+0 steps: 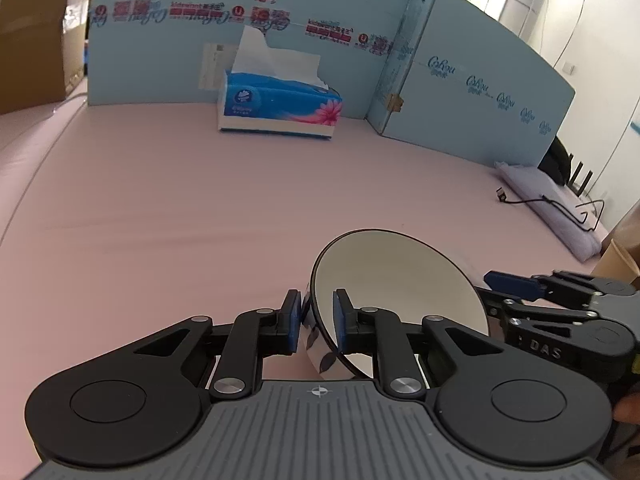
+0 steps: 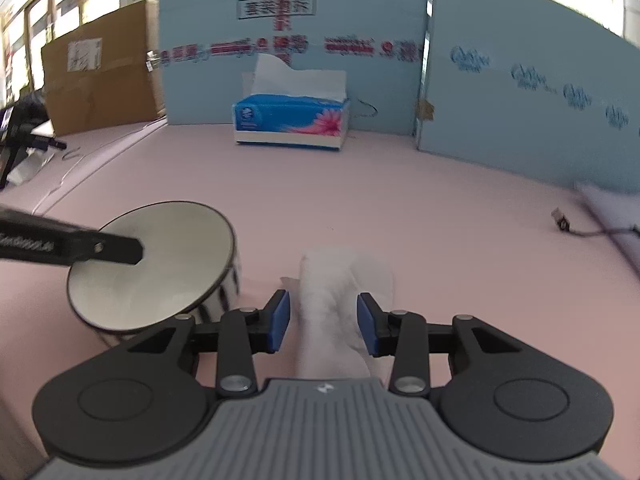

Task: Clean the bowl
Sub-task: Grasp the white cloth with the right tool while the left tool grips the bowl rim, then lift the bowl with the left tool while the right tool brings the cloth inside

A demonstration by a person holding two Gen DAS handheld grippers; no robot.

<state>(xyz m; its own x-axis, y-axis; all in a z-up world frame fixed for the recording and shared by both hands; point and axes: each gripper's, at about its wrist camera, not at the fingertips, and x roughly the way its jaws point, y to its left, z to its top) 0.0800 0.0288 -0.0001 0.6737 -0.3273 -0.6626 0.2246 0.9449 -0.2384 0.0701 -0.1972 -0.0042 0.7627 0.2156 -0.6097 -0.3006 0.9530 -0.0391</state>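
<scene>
We see the bowl (image 1: 396, 280), white inside with a dark rim and a patterned outer wall, tilted up on the near part of the pink table (image 1: 180, 200). Our left gripper (image 1: 316, 322) pinches its rim: one blue pad sits outside the wall, the other inside, jaws narrow around the wall. In the right wrist view the same bowl (image 2: 160, 264) appears at near left, with a black finger of the left gripper (image 2: 120, 249) reaching over the rim into it.

Our right gripper (image 2: 324, 322) is just right of the bowl. Its jaws stand fairly wide, and a crumpled white tissue (image 2: 340, 300) lies between the blue pads; the frame is blurred, so we cannot tell if the pads actually press it. From the left wrist view the right gripper (image 1: 560, 304) shows side-on behind the bowl, jaw state unclear there.

Far across the table a blue tissue box (image 1: 280, 108) stands with a sheet sticking up, close to the light blue cardboard wall (image 1: 160, 60). A brown carton (image 2: 100, 76) stands at far left. A black cable (image 1: 560, 204) lies at far right by a folded pale cloth (image 1: 540, 196).
</scene>
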